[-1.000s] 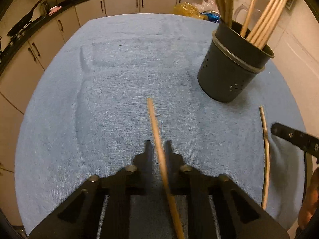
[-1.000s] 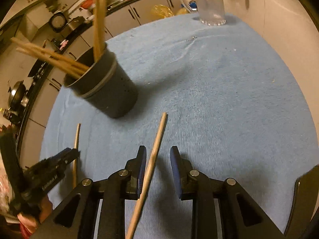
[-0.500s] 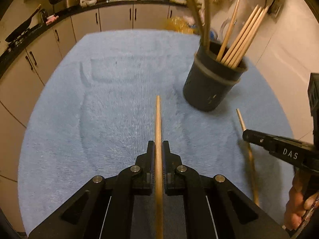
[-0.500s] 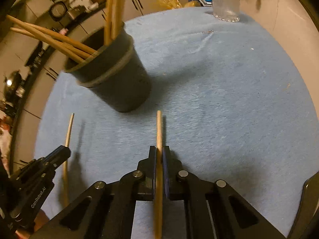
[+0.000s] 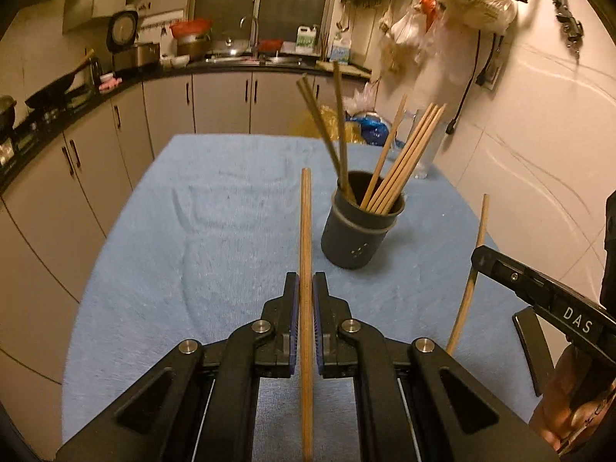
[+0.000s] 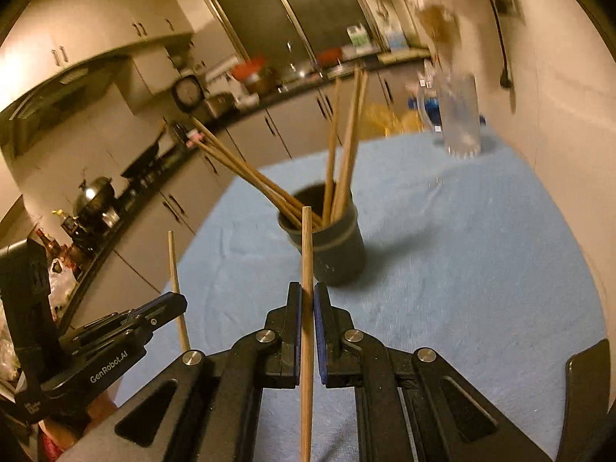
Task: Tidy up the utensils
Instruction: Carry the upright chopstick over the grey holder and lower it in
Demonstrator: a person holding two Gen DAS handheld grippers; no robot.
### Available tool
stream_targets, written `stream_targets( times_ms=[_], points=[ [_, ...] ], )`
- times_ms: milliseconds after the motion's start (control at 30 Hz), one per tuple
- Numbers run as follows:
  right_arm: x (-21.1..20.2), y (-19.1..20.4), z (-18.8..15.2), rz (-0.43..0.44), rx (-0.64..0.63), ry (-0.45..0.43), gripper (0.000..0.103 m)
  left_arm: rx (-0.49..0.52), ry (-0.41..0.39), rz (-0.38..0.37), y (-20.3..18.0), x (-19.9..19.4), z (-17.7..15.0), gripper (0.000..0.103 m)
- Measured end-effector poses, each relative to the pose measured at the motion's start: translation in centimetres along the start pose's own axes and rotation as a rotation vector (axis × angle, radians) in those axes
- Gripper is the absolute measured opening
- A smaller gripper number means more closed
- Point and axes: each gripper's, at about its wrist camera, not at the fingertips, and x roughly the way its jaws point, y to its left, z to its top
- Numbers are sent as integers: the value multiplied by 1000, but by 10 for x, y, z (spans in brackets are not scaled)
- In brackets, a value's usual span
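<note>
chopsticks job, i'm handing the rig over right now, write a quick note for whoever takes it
Left gripper: shut on a long wooden chopstick, lifted off the cloth.
Right gripper: shut on a second wooden chopstick, also raised.
The dark grey round utensil holder stands upright on the light blue towel-covered table, ahead of both grippers, with several chopsticks leaning inside.
Done: both sticks are picked up; no other loose stick is visible on the towel.
Left: carry each held chopstick over the holder, tip it in and release, probably one at a time to avoid a clash.

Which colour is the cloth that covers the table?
Light blue; the cloth shows best in the left wrist view.
</note>
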Motion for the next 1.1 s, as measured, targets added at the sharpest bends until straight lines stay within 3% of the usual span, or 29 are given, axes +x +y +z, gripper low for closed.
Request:
stream_targets(
  times_ms=[300,1100],
  points=[
    [-19,10,0,10,-11,-55,7,22,-32,21,-8,-9,2,6],
    [-35,9,-1,10,-14,-96,7,26,-60,29,-13,-22,3,6]
  ],
)
